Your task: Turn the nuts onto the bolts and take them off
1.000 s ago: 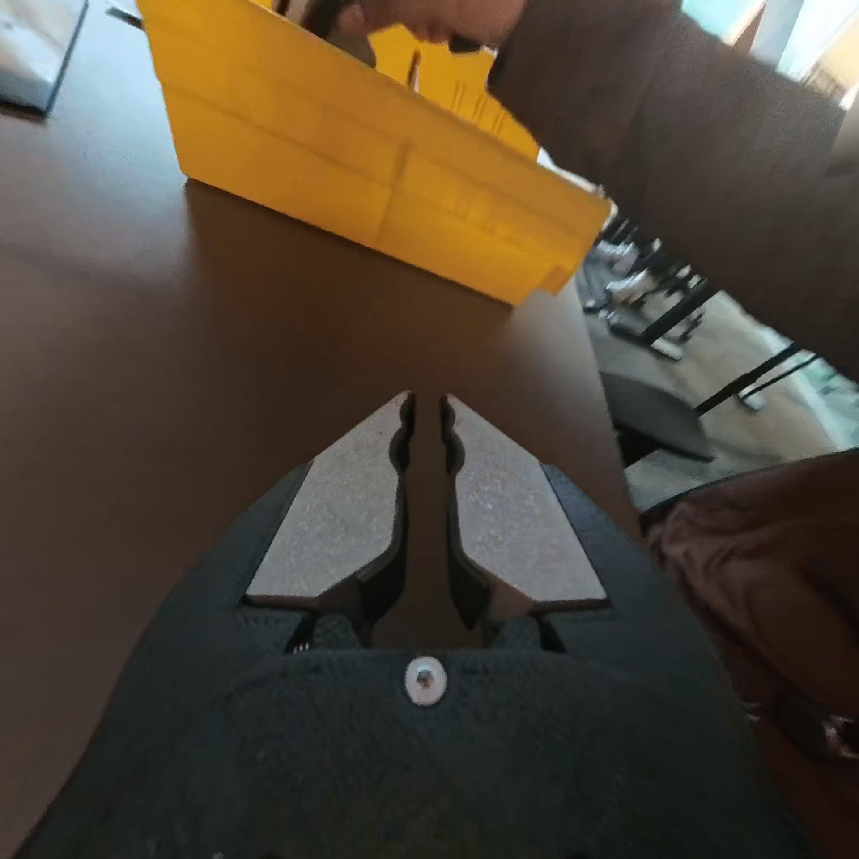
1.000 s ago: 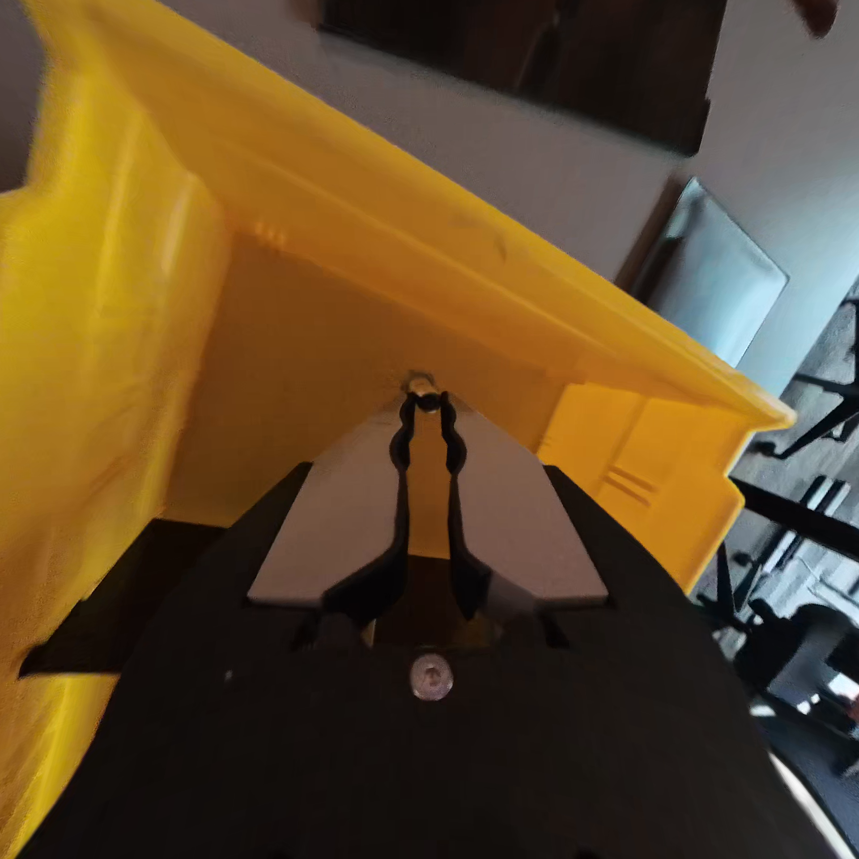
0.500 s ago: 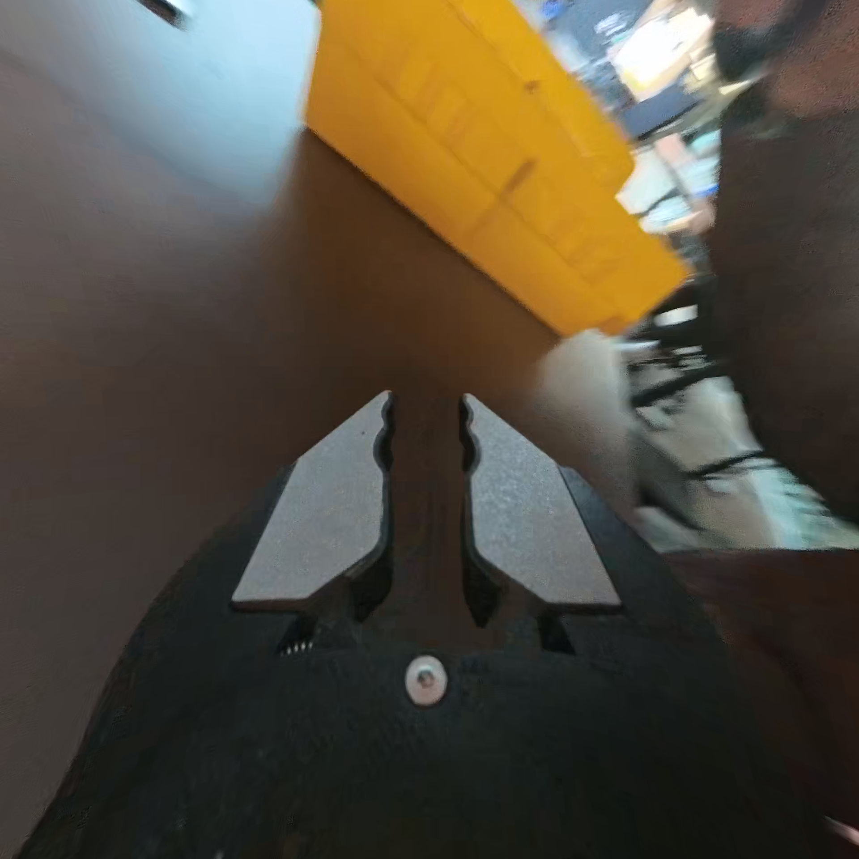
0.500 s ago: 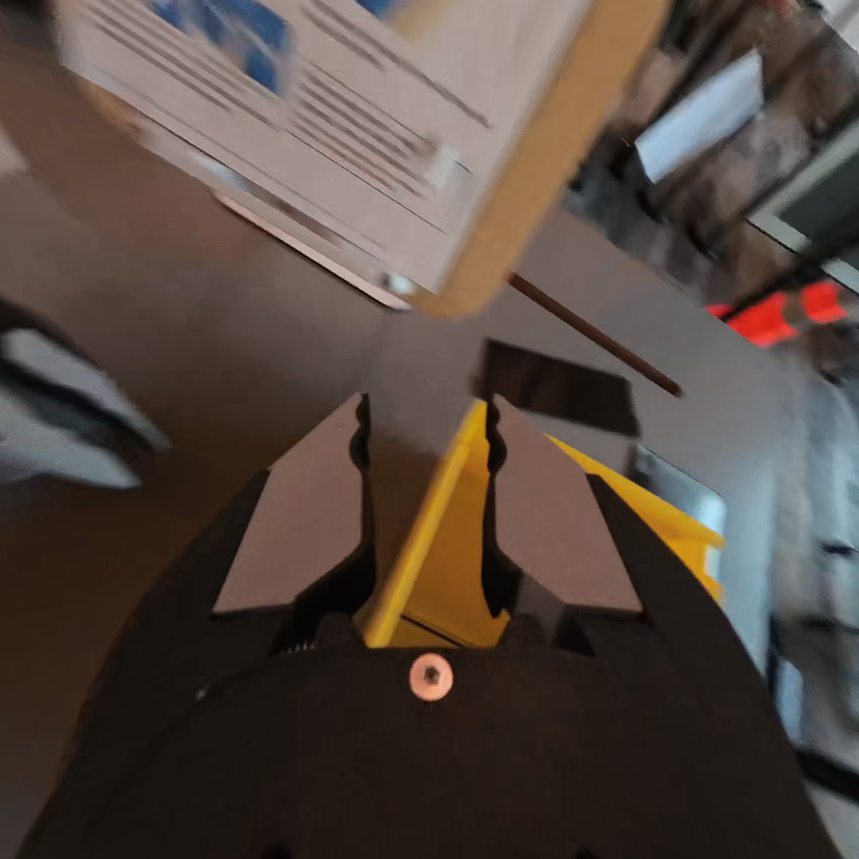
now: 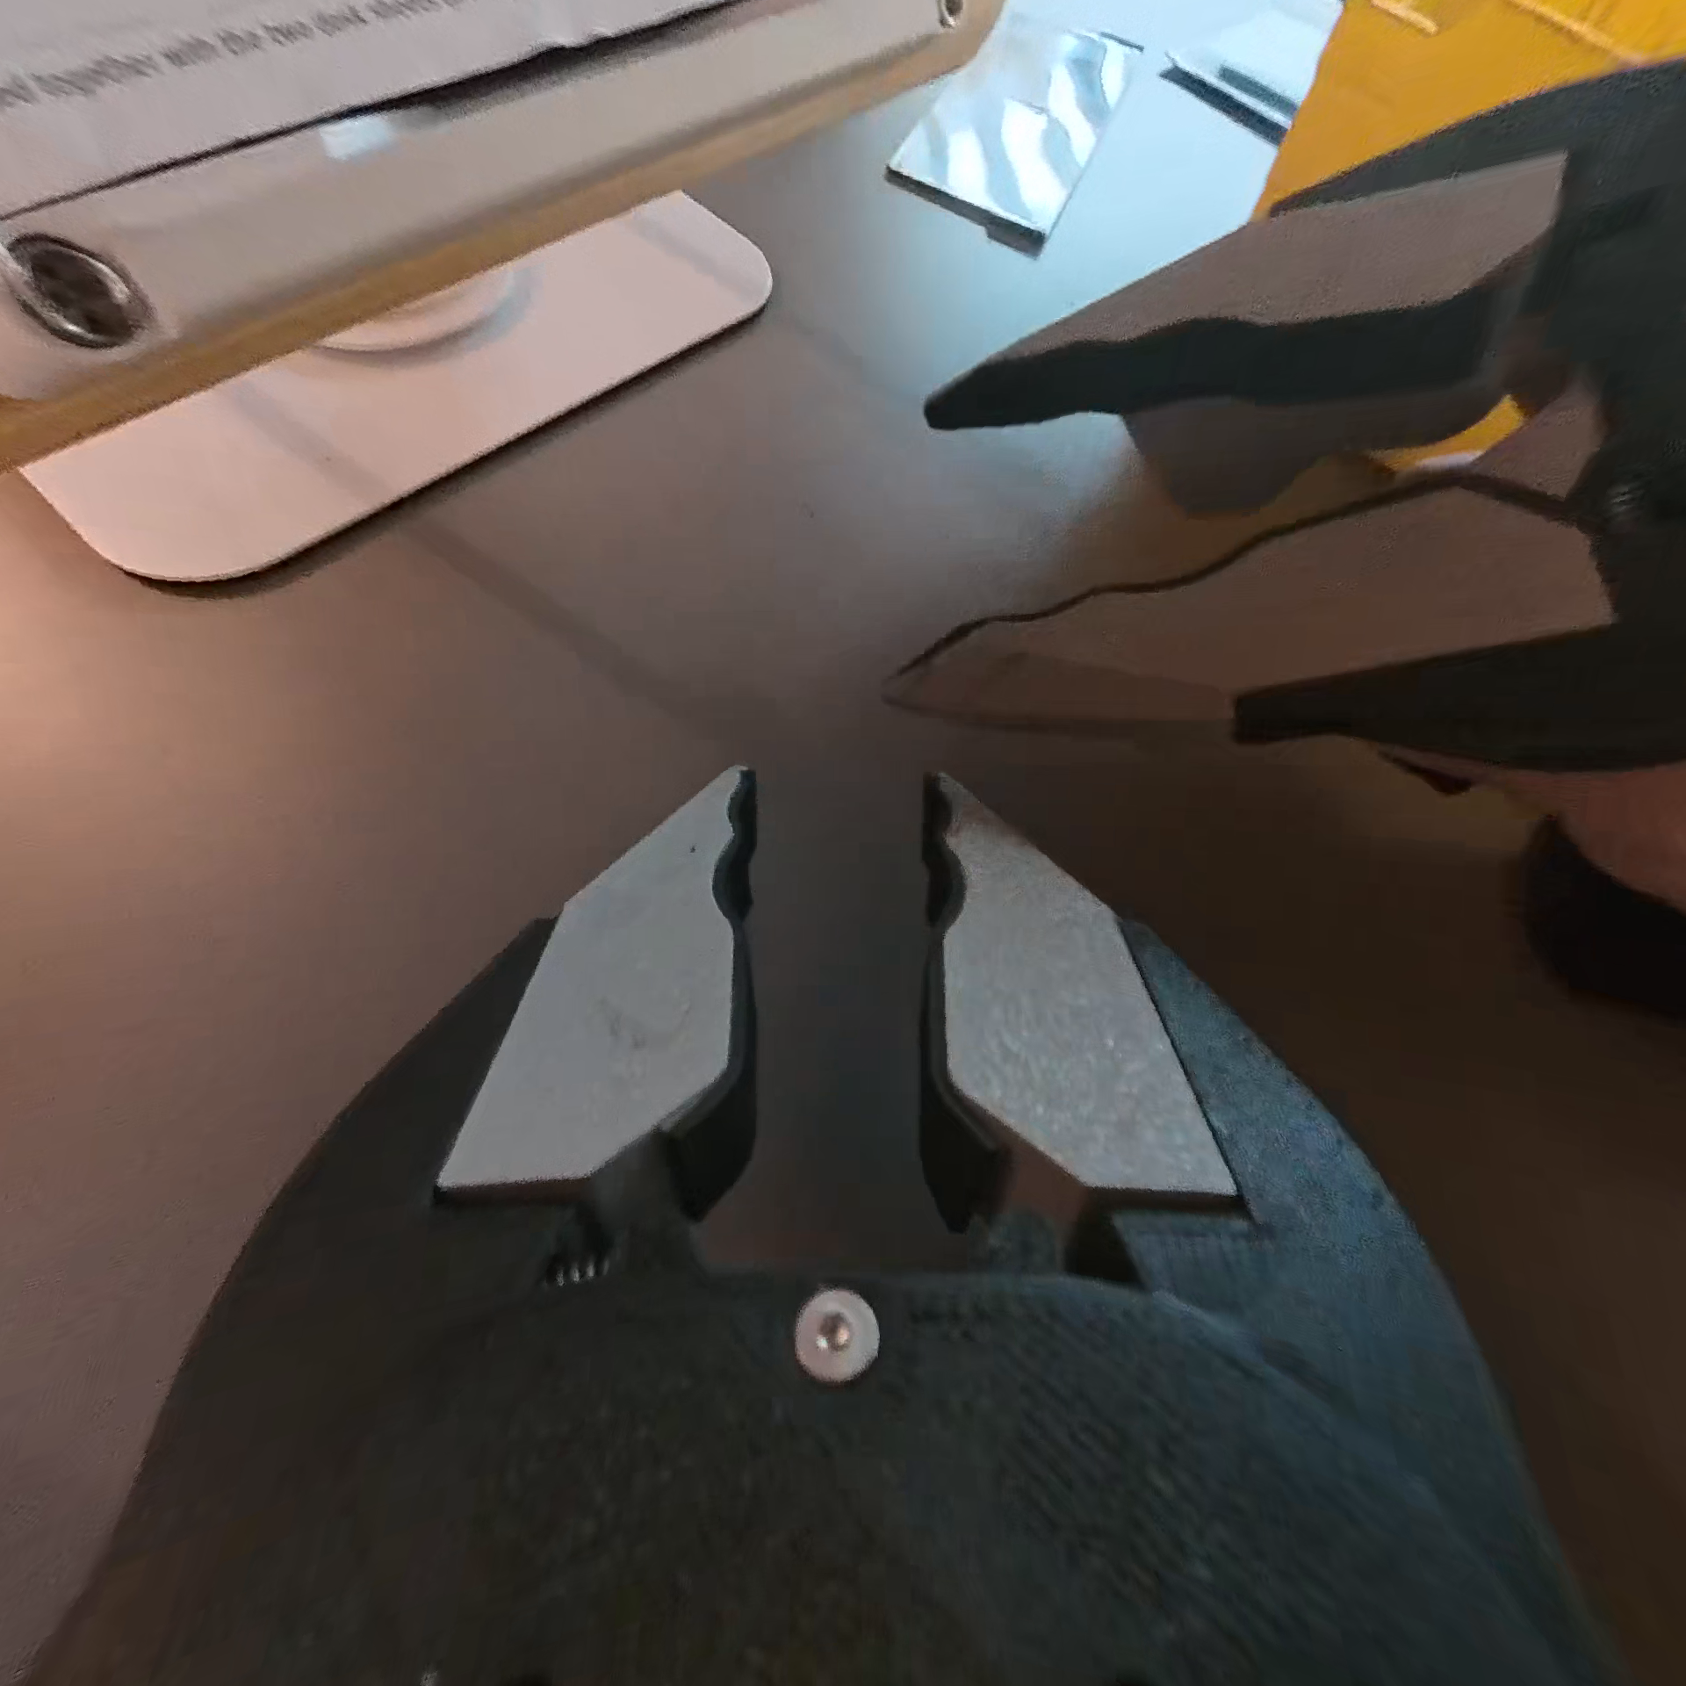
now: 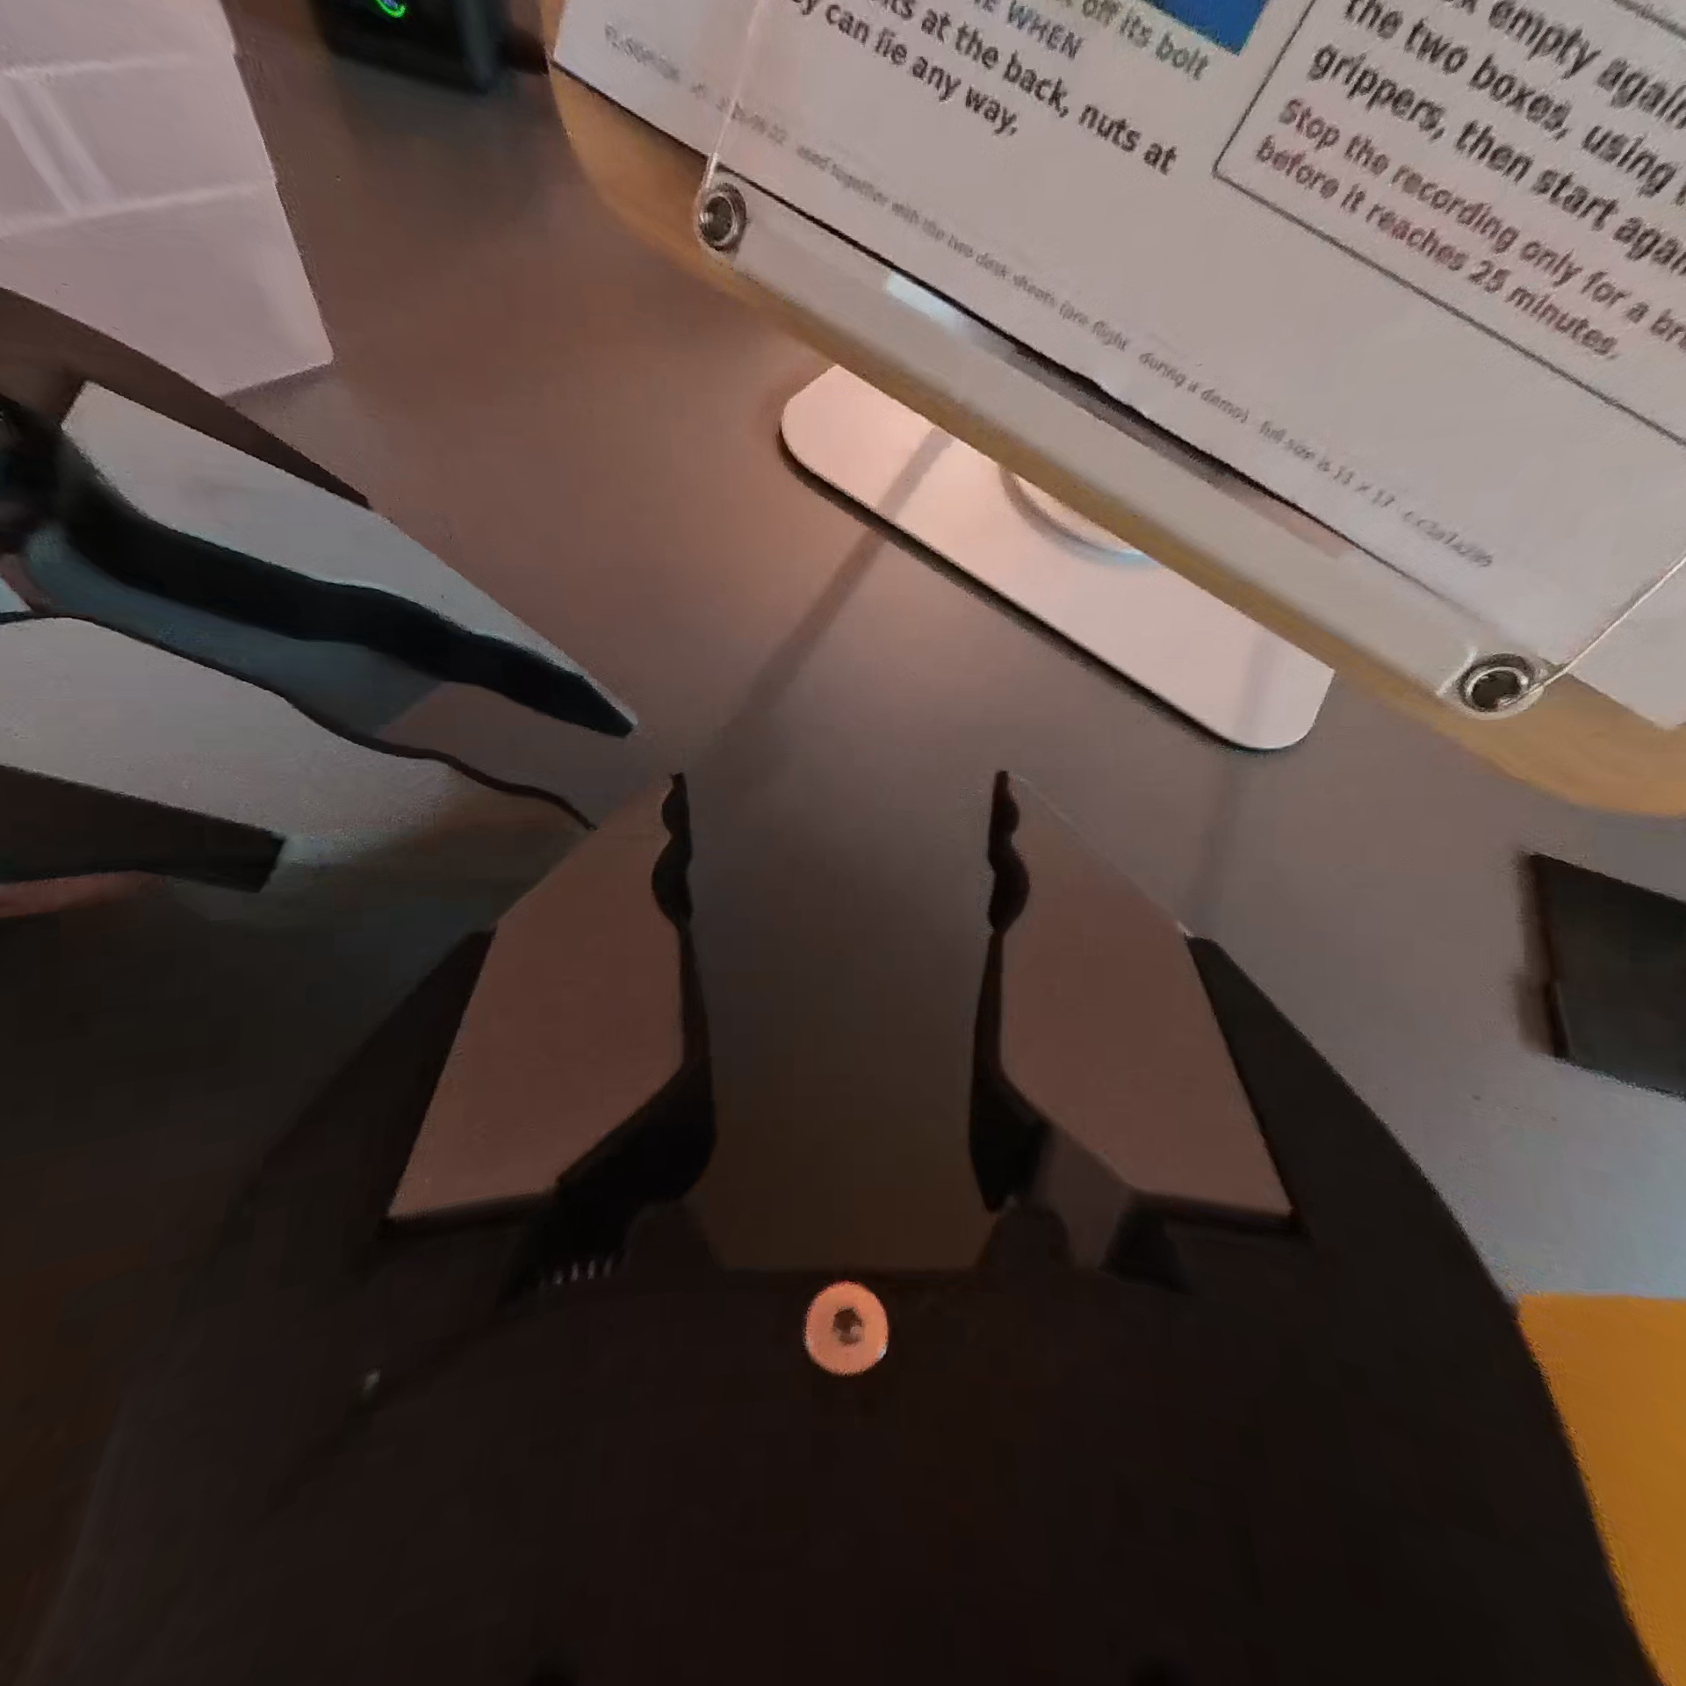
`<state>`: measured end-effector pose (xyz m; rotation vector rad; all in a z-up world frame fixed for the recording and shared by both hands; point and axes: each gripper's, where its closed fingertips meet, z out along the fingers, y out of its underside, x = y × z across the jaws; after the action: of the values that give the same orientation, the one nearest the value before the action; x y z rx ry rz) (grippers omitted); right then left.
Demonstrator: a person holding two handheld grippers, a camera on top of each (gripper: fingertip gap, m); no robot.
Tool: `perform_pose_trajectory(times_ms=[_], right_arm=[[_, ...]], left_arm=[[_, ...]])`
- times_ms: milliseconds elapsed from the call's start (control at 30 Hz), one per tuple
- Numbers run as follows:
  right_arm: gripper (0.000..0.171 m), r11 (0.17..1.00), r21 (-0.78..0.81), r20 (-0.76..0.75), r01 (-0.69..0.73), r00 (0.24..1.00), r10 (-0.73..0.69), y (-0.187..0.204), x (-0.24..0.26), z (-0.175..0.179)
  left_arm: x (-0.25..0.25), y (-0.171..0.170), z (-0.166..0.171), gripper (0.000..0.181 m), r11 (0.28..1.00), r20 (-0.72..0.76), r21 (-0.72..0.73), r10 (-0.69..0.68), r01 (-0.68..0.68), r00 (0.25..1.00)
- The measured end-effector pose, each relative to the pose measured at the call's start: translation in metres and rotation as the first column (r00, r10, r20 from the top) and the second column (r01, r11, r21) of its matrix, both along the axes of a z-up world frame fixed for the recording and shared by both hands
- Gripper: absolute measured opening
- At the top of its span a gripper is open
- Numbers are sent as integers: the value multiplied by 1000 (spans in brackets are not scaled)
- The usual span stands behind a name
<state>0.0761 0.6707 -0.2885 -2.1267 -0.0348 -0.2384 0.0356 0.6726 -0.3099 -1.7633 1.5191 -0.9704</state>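
Left wrist view. The left claw [image 5: 837, 792] hangs low over the dark brown surface [image 5: 365, 821], its two grey pads apart with bare surface showing in the gap; it holds nothing. Ahead and to the left stands a sign holder: a white flat base plate [image 5: 392, 401] resting on the surface, and above it a tilted wooden board [image 5: 456, 137] carrying a printed sheet under a clear cover fixed by round metal screws. To the right, the right claw [image 5: 921, 556] reaches in from the frame edge, fingers spread and empty, its lower finger close above the surface. Behind it lies a yellow bin [image 5: 1460, 64], only a corner in view. A reflective flat plate [image 5: 1013, 137] lies on the surface beyond. Open surface lies between the left claw and the base plate. No nut or bolt can be seen here.

Right wrist view. The right claw [image 6: 837, 794] is spread wide over the same surface, nothing between its pads. The sign board [image 6: 1140, 301] overhangs the upper right, with its base plate [image 6: 912, 456] just ahead. The left claw [image 6: 456, 775] enters from the left, near the right claw's left finger, not touching. A dark flat rectangle [image 6: 1615, 976] lies on the surface at right; a yellow bin corner [image 6: 1597, 1423] shows at lower right. No nuts or bolts show here.
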Motion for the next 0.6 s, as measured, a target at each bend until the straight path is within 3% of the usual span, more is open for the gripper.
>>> perform_pose_trajectory(times_ms=[33,133,267,367,433,600], right_arm=[[69,1000,-2,-18,2,1000,-2,1,1,-1],[80,999,22,-7,27,1000,-27,-2,8,-6],[83,994,9,45,108,993,-108,-5,22,-11],[79,997,20,-20,69,997,-68,-5,12,-9],[87,996,-16,-54,89,994,-90,-10,17,-14],[84,985,24,-35,173,984,-172,-20,47,-1]], left_arm=[[1,2,2,36,1000,12,-2,11,-11,1000],[0,11,5,41,998,32,32,49,-50,998],[2,12,12,46,995,66,55,75,-78,995],[3,7,13,42,998,83,27,58,-60,995],[3,7,14,43,998,91,8,56,-57,994],[-8,28,30,42,991,162,-26,131,-128,978]])
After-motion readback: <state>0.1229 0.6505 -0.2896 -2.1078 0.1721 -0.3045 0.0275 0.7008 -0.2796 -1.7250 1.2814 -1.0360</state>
